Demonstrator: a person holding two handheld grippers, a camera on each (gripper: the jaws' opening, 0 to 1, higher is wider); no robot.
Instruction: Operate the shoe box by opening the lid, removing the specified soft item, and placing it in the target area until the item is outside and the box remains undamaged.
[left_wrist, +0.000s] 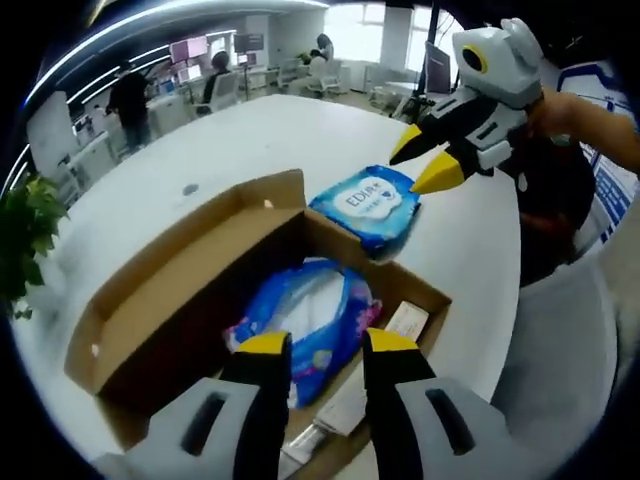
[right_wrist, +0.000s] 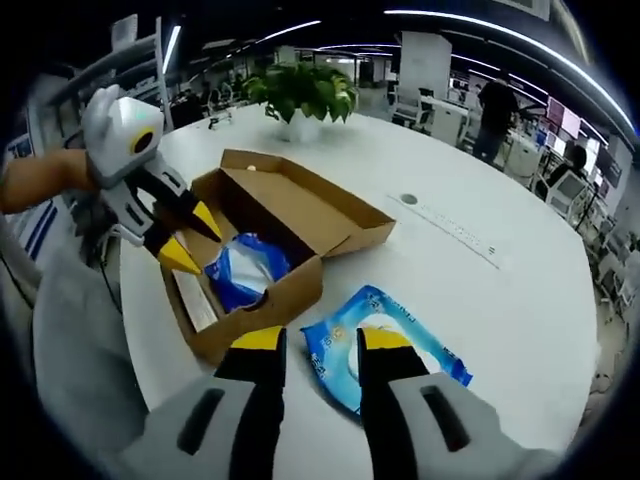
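Note:
The brown cardboard shoe box (left_wrist: 180, 300) (right_wrist: 300, 215) lies on the white table with its lid folded back. Inside it rests a blue and white soft packet (left_wrist: 312, 325) (right_wrist: 243, 268). My left gripper (left_wrist: 328, 343) (right_wrist: 194, 240) hovers just above that packet, jaws open and empty. A second blue wipes pack (left_wrist: 368, 203) (right_wrist: 400, 345) lies flat on the table outside the box, beside its corner. My right gripper (right_wrist: 322, 340) (left_wrist: 422, 160) is open just above this pack, apart from it.
A white flat item (left_wrist: 405, 320) (right_wrist: 195, 297) lies along the box's near wall. A potted plant (right_wrist: 300, 95) (left_wrist: 25, 230) stands at the table's far side. A round socket cover (right_wrist: 409, 199) sits in the tabletop. People work at desks (left_wrist: 130, 100) beyond.

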